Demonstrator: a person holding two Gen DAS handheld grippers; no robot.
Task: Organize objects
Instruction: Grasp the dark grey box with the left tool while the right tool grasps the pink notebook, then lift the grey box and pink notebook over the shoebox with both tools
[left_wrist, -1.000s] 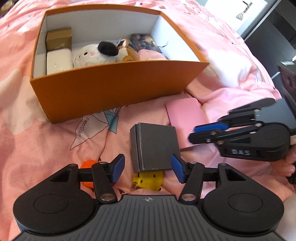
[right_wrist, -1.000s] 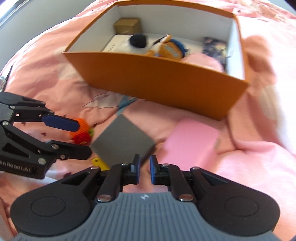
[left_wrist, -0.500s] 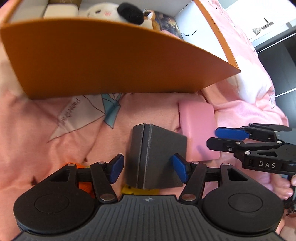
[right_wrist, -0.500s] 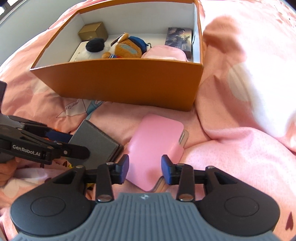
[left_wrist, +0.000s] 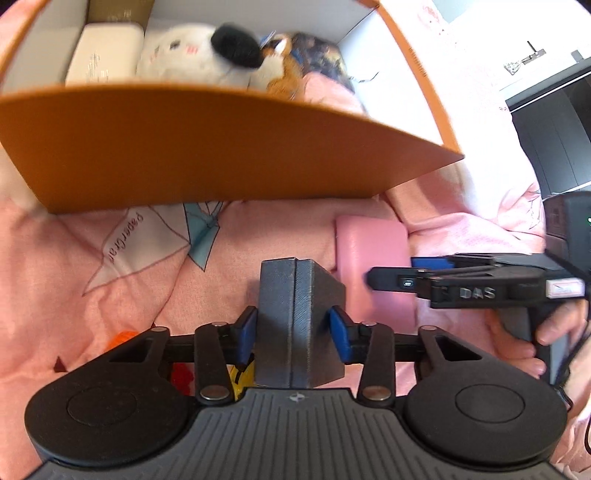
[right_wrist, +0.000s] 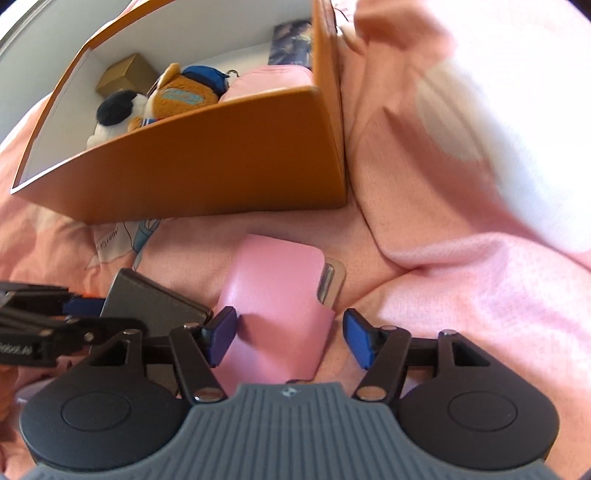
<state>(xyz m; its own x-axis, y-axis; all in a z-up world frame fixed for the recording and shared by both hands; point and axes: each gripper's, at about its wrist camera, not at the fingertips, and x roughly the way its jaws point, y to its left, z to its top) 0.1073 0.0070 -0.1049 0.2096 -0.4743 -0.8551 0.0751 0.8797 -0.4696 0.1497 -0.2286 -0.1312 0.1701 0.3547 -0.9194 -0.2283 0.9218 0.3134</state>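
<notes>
We see left gripper (left_wrist: 292, 332) closing, blue pads against grey box (left_wrist: 299, 317); right gripper (right_wrist: 288, 338) opening, straddling pink case (right_wrist: 277, 306).

Orange box (left_wrist: 221, 147) is showing white inside, a white plush with a black ear (left_wrist: 192, 55) nestling there. Dark grey case (left_wrist: 299, 314) is sitting beside a pale pink pouch (right_wrist: 277, 295) on the pink bedsheet (right_wrist: 461, 295); blue pads (right_wrist: 356, 338) are glinting.

"DAS" in raised letters on the right gripper (left_wrist: 388, 275) body; "PaperCra…" printed on the pink bedsheet (left_wrist: 122, 236) just below the orange box (left_wrist: 221, 155); left gripper's (right_wrist: 85, 315) label partly readable: "…Robot.AI"
</notes>
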